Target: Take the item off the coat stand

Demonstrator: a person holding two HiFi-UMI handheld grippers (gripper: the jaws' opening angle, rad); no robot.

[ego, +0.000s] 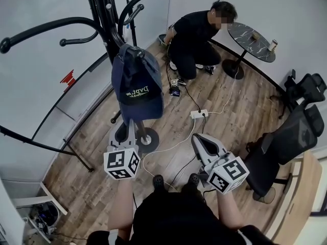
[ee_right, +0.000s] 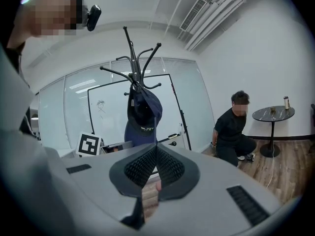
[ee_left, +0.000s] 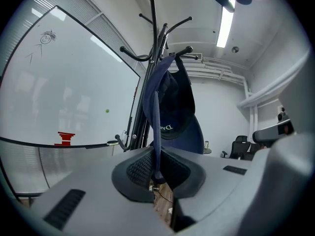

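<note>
A navy cap [ego: 137, 83] with pale lettering hangs from a hook of the black coat stand [ego: 104, 14]. My left gripper [ego: 131, 129] reaches up under it and is shut on the cap's lower brim edge. In the left gripper view the brim [ee_left: 156, 132] runs straight down between the pads [ee_left: 140, 168], with the cap's crown [ee_left: 174, 107] above them. My right gripper [ego: 202, 143] is held lower and to the right, apart from the cap. Its jaws are shut with nothing in them [ee_right: 155, 154]. It sees the cap [ee_right: 142, 114] and the stand [ee_right: 134, 58] ahead.
The stand's round base [ego: 148, 139] sits on the wood floor beside a whiteboard wall [ego: 51, 86]. A person [ego: 196, 34] crouches at the back near a small round table [ego: 253, 40]. A power strip [ego: 199, 114] and cables lie mid-floor. Black office chairs [ego: 296, 131] stand at right.
</note>
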